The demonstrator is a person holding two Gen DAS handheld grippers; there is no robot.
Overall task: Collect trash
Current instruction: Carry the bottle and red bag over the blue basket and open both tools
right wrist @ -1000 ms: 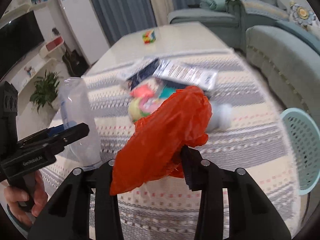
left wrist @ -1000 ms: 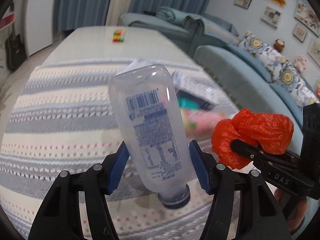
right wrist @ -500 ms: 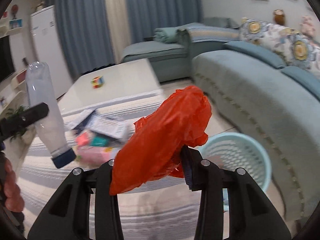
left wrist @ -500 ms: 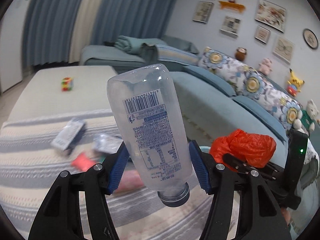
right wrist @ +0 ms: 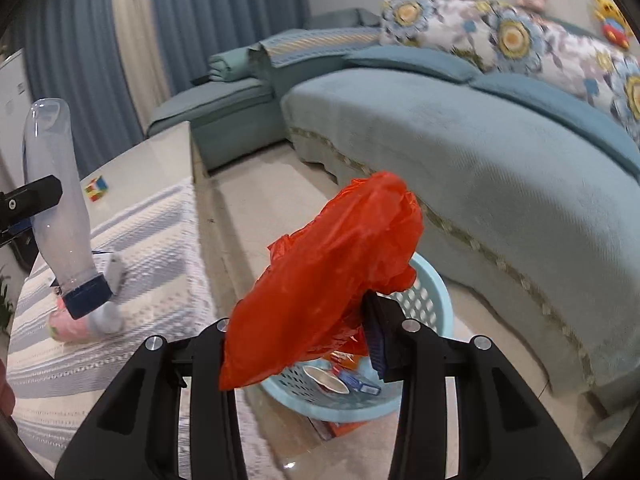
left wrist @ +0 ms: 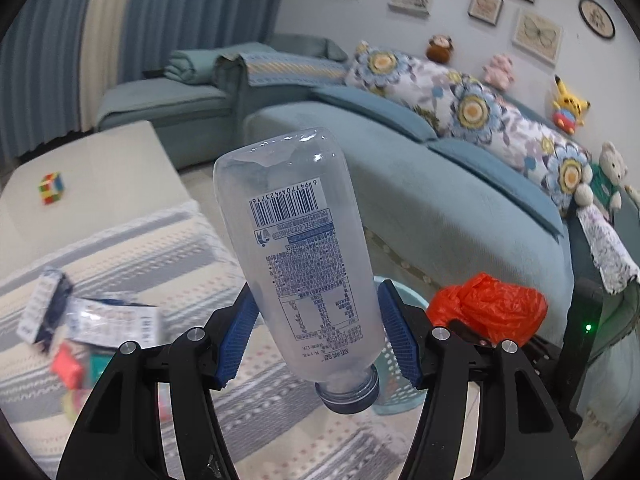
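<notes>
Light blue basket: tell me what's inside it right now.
In the light blue basket lie a paper cup, a small blue item and an orange-red wrapper. The orange plastic bag in the right tool covers the rest.

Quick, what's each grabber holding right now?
Left gripper: closed on the plastic bottle.
Right gripper: closed on the orange bag.
</notes>
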